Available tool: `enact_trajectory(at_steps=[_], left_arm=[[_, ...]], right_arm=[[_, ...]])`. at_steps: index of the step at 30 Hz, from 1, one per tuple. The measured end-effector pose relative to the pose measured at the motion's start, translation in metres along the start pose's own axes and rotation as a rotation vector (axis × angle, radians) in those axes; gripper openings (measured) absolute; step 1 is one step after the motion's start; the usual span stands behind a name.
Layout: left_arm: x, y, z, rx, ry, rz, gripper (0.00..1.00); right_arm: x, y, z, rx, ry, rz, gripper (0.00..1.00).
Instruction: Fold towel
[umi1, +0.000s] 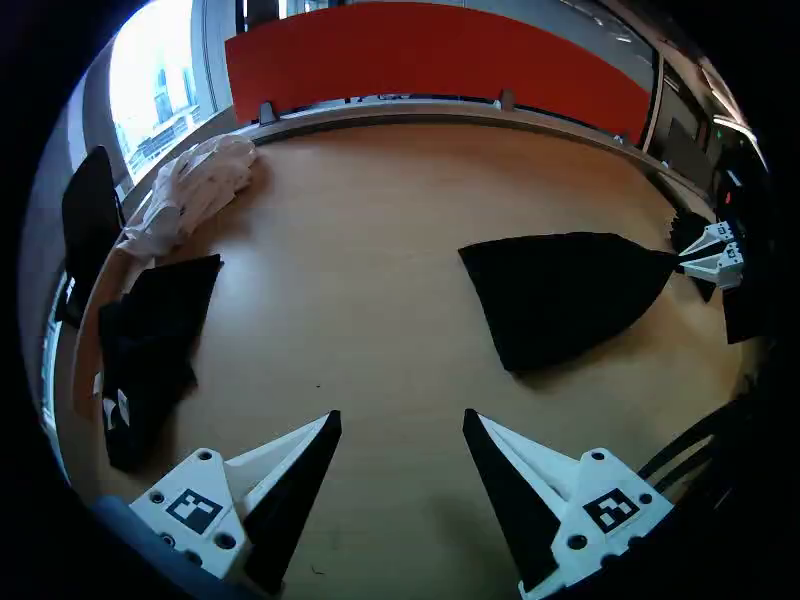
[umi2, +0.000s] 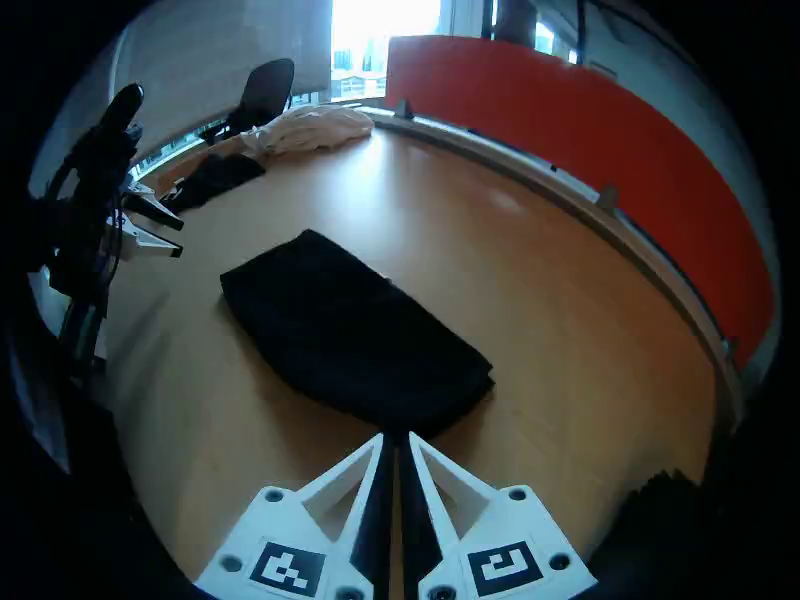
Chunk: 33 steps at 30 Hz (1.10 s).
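The black towel (umi1: 570, 295) lay folded on the wooden table (umi1: 380, 260), out in the open middle of the top and well short of the orange divider panel (umi1: 430, 60) that ran along the far edge. In the right gripper view it was a thick, flat oblong, its long side roughly in line with the panel.

The right gripper (umi2: 398, 440) had its fingers drawn in to a thin slit, nipped on the towel edge farthest from the panel. In the left gripper view that edge was pulled to a point where the fingers pinched it.

The left gripper (umi1: 401, 418) stood wide, holding nothing, over bare wood on the side of the table away from the panel and well apart from the towel.

A crumpled white cloth (umi1: 195, 185) sat heaped on the table just off the panel's window-side end. A dark garment (umi1: 150, 340) lay farther out from that same end, near the table edge. A black chair (umi1: 88, 210) stood beyond the table edge there.
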<state>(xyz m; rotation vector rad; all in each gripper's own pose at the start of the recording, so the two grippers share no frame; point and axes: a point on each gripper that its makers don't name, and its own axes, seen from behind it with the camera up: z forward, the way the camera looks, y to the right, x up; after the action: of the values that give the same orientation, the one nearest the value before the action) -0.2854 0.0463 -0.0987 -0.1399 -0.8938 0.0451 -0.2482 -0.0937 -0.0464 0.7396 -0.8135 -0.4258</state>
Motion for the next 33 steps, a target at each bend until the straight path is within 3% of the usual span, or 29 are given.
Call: enact_trajectory(at_steps=[14, 33], left_arm=[[0.011, 0.004, -0.001, 0.0, 0.015, 0.01, 0.9], [0.016, 0.01, -0.004, -0.003, 0.024, 0.013, 0.9]], right_arm=[[0.037, 0.02, -0.036, -0.069, 0.078, -0.039, 0.04], [0.047, 0.034, -0.073, -0.112, 0.101, -0.082, 0.04]])
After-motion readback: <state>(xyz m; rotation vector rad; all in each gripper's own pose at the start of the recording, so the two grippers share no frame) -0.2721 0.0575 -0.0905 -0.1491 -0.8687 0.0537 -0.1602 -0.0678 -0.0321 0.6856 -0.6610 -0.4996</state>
